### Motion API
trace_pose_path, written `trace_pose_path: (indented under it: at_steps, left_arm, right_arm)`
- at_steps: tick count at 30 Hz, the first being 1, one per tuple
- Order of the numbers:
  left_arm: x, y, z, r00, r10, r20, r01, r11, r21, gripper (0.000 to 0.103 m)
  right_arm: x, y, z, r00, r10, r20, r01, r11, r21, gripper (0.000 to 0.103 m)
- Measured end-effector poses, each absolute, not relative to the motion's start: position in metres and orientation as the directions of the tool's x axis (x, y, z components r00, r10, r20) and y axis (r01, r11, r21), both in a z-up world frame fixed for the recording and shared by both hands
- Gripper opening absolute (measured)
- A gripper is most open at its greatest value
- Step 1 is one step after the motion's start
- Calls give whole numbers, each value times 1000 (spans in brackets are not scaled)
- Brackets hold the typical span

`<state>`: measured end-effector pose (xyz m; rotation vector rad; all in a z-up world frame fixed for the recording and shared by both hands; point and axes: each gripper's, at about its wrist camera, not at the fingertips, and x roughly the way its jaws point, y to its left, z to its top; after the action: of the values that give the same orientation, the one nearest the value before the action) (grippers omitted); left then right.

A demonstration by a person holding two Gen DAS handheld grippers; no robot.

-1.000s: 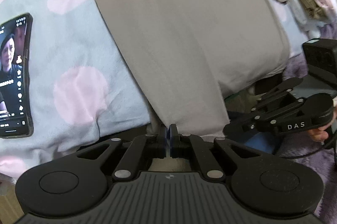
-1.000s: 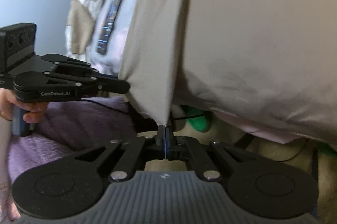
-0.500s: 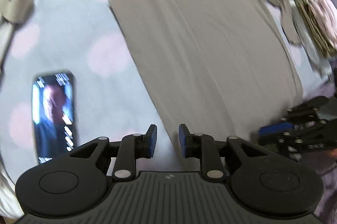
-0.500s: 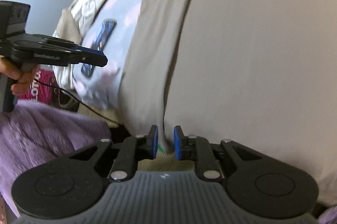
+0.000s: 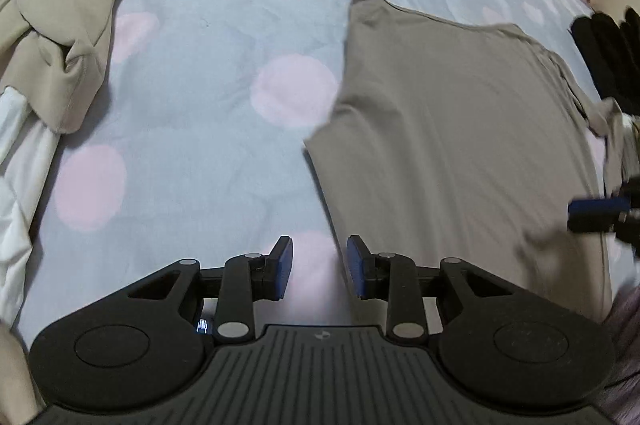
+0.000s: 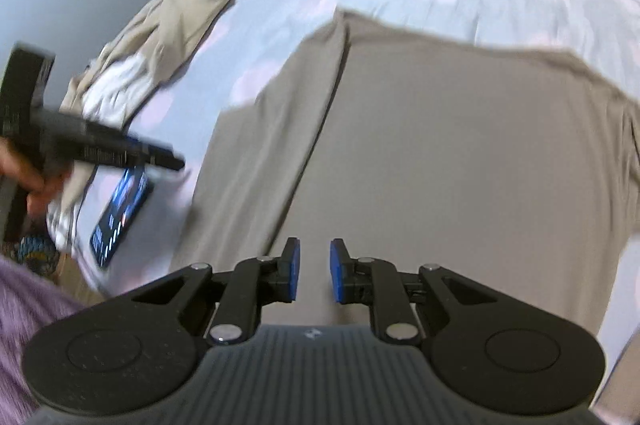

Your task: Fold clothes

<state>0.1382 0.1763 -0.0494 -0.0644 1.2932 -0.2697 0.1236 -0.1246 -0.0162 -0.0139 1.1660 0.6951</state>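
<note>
While the flat taupe knit garment (image 5: 460,145) lies spread on the pale blue bedsheet with pink dots (image 5: 192,129), the left gripper (image 5: 319,267) hangs over its near-left edge, jaws opening and empty; the right gripper (image 6: 315,271) hovers above the cloth, fingers parted, grasping nothing; no lettering is legible

Wrist views downward, sharing bedspread (image 5: 208,129)
</note>
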Motion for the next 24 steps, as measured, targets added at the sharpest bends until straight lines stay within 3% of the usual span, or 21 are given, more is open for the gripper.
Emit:
trace_pose_path:
  at_steps: [5,7,18,23,24]
  left_arm:
    - [158,182,-57,244,-277,-929,167,956,-241,29]
    - [164,184,-60,248,-291,-924,164,953,-256,37]
    - [180,184,-77,225,-326,-918,164,941,-294,37]
    - [184,179,-81,238,-311,-920,171,946,-276,33]
    - [184,180,-81,242,-308,-920,168,947,-273,28]
  right_arm:
    - [188,-100,-10,253,515,-819,-475,804,358,25]
    - [217,-87,-10,264,521,-811,-456,809,371,25]
    - [329,-13,-35,269,536,-800,-442,807,392,31]
    - [347,6,-60,240,518,-821,-424,817,391,30]
    - [349,8,-64,229,518,-824,-417,817,397,21]
